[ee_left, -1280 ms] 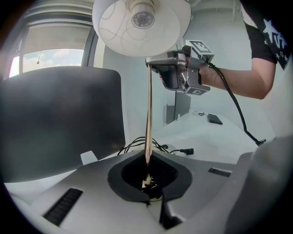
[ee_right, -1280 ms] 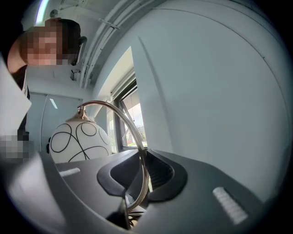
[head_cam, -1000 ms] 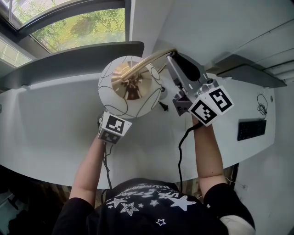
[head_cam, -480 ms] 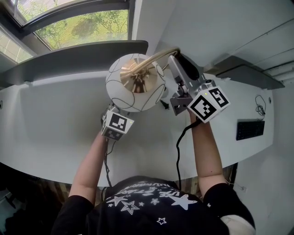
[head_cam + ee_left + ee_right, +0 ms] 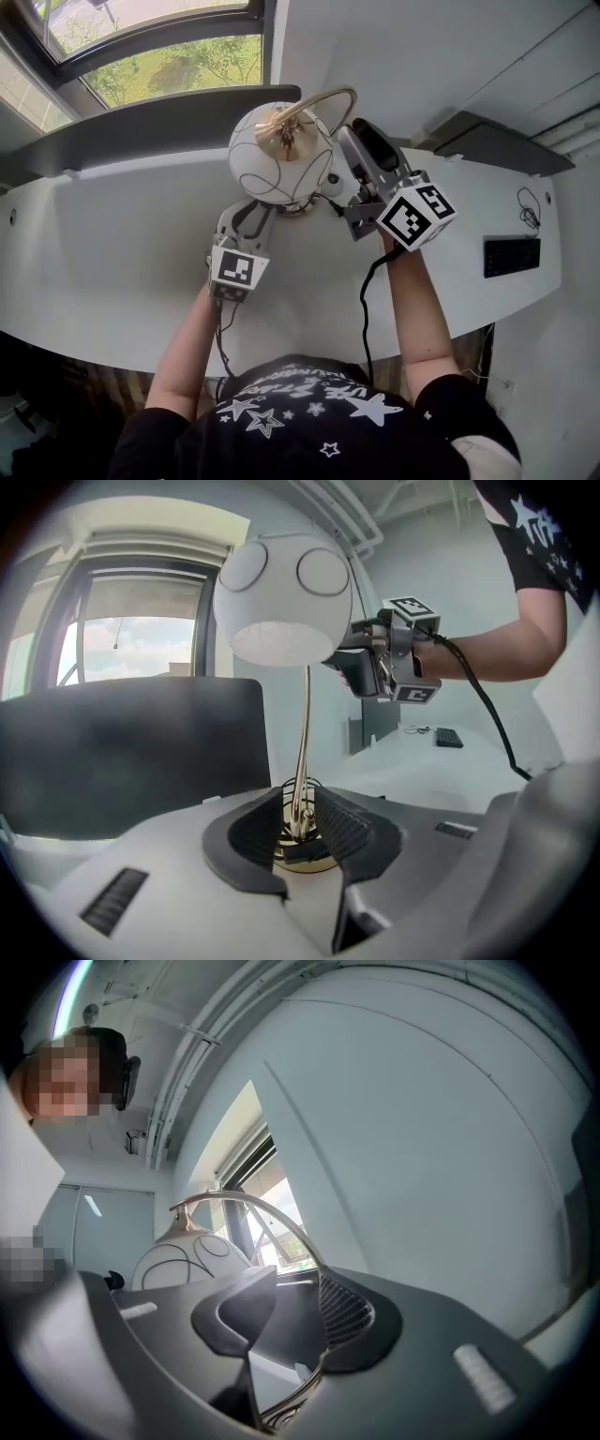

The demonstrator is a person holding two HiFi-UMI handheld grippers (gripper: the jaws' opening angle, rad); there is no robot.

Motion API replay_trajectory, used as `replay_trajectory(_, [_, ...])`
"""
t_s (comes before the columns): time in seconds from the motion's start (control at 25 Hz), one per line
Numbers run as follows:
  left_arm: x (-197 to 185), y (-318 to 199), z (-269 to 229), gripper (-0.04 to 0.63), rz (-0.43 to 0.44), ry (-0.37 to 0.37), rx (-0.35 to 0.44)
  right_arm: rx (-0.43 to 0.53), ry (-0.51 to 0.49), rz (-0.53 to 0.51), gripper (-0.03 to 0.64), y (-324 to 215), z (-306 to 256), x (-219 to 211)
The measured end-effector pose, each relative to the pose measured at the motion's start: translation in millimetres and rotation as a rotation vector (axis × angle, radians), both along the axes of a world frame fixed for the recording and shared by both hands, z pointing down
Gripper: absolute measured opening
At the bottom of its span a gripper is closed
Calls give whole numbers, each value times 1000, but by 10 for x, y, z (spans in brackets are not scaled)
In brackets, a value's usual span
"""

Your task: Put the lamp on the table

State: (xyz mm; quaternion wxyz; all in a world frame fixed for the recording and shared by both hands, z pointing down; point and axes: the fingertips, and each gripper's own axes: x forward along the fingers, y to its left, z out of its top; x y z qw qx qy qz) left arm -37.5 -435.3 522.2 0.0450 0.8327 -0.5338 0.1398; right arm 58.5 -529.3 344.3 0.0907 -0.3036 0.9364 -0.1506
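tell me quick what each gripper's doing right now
Left gripper: open, lamp stem between the jaws, not clamped.
Right gripper: opening, lamp arm between the jaws.

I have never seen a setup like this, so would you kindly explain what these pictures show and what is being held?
A person, seen from a head camera looking steeply down, holds a tool in each hand: a hand-held gripper with two jaws and a marker cube. The other two pictures come from cameras riding on those tools, looking along their jaws. On the white table stands a lamp with a round white shade on a curved brass stem; a keyboard lies far to the right. The left hand-held gripper has its jaws apart around the stem, just above the lamp's base. The right hand-held gripper is higher up, its jaws opening with the stem's upper arc between them. Neither appears to clamp the lamp.
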Motion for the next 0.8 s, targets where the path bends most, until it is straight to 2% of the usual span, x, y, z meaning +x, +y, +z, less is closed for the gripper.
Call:
replay_trajectory(0.08, [-15,123,-137,89,-8,22,12,6,-4,30,109,128,-58,61])
replay_trajectory(0.2, [-41,310,-314,89,-20,92,88,13,-4,63,109,360,-132,142])
replay_trajectory(0.36, [72,730,-493,89,95,93,9,38,-16,117,109,693,-300,248])
replay_trajectory(0.64, [-91,1365,-1007,89,126,141,98,78,-44,189,80,1335,-533,243])
replay_trajectory(0.76, [-170,1654,-1105,79,156,160,100,82,-47,221,58,1646,-563,230])
replay_trajectory(0.8, [-198,1752,-1121,52,169,171,91,81,-49,233,50,1750,-567,227])
